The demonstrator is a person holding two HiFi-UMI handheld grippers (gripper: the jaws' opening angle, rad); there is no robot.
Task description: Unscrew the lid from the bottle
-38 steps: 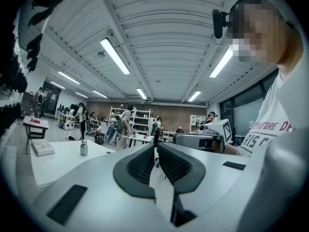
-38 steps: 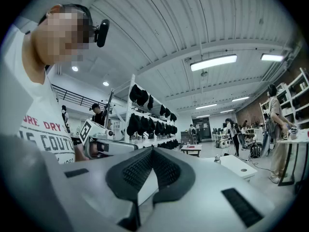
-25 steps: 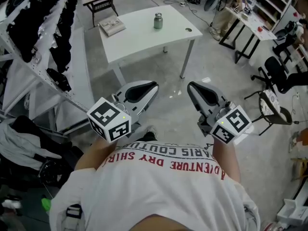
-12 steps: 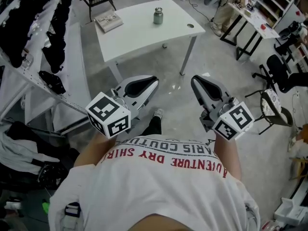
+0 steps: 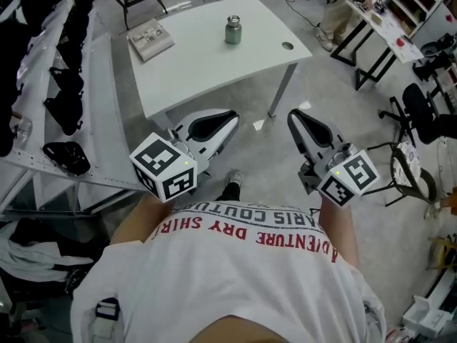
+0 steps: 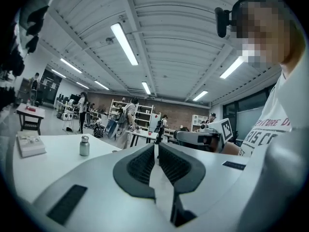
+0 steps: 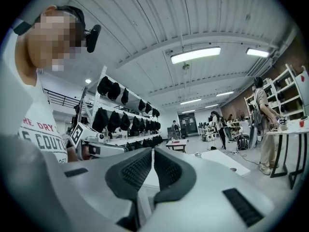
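Grey workshop floor from the head view: a white rectangular table (image 5: 207,77) stands far ahead, with the small silver metal bottle (image 5: 233,31) upright on it, lid on. Left tool (image 5: 227,120) and right tool (image 5: 294,118) are clenched, empty and well short of it.

Left gripper view: jaws together, bottle far left.

Right gripper view: jaws together, no bottle. Likely best: open both early, one steadying the body.

Lab-workshop hall: bare concrete floor (image 5: 335,98), white bench (image 5: 214,56), gear-hung racks (image 5: 93,113), ceiling strip lights (image 6: 124,43), open shelving (image 6: 145,117).
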